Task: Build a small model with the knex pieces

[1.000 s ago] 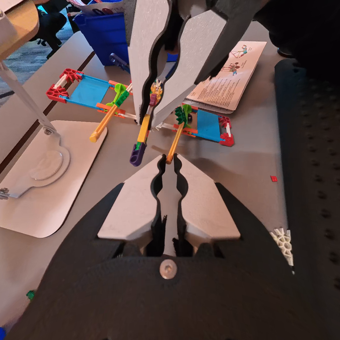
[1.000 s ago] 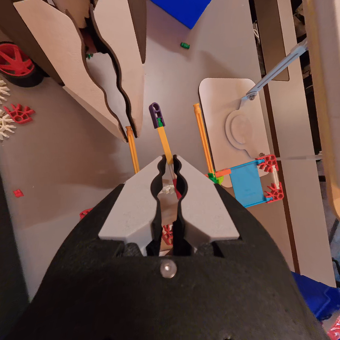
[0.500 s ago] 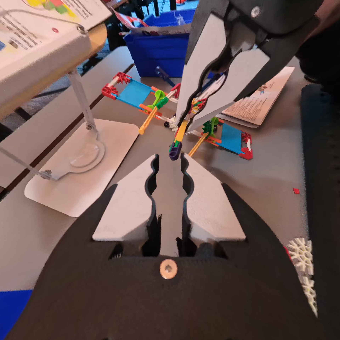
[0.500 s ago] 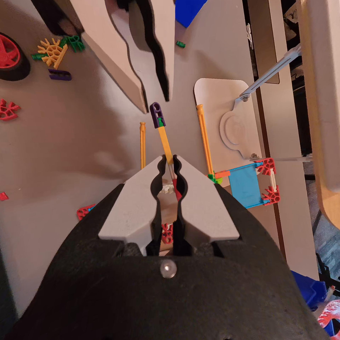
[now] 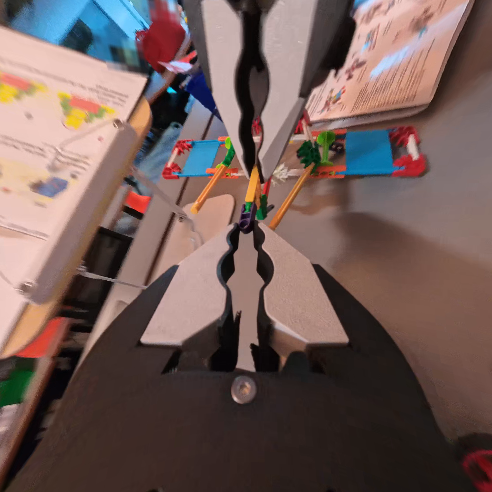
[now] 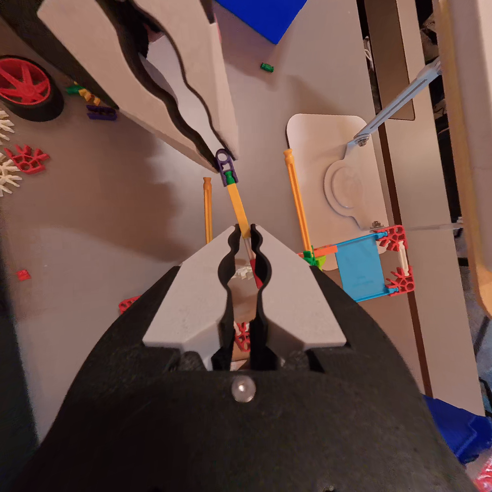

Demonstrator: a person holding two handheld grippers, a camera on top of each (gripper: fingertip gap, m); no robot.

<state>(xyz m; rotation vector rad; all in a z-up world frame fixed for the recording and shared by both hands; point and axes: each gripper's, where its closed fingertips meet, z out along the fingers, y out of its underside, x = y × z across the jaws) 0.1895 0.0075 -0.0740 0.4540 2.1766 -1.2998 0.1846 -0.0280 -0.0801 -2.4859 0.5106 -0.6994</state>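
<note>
My right gripper (image 6: 244, 226) is clamped on a smooth yellow plastic rod (image 6: 237, 205); its matte grey fingers, edged in wavy black rubber, pinch the rod at their tips. The rod runs forward to a green plug seated in a glossy purple clip connector (image 6: 225, 164) with one round eyelet.

My left gripper (image 5: 246, 225) has its tips on either side of that purple connector (image 5: 247, 217); the jaws stand slightly apart around it, and I cannot tell whether they press it. The left wrist view is motion-blurred.

Count near the rod: two ribbed orange rods, one to the left (image 6: 207, 209), one to the right (image 6: 297, 198), both lying on the matte grey table (image 6: 80, 239). Two flat blue panels (image 5: 368, 153) (image 5: 198, 157), each framed by red lattice connectors and white rods. One bright-green mushroom-shaped piece (image 5: 326, 145), one dark-green toothed connector (image 5: 308, 154).

Further out: one red-spoked wheel with black tyre (image 6: 25, 86), one loose red fan connector (image 6: 26, 159), white snowflake connectors (image 6: 6, 174), one small green piece (image 6: 267, 67), a white rounded stand base (image 6: 327, 149), an open printed booklet (image 5: 386, 66).
</note>
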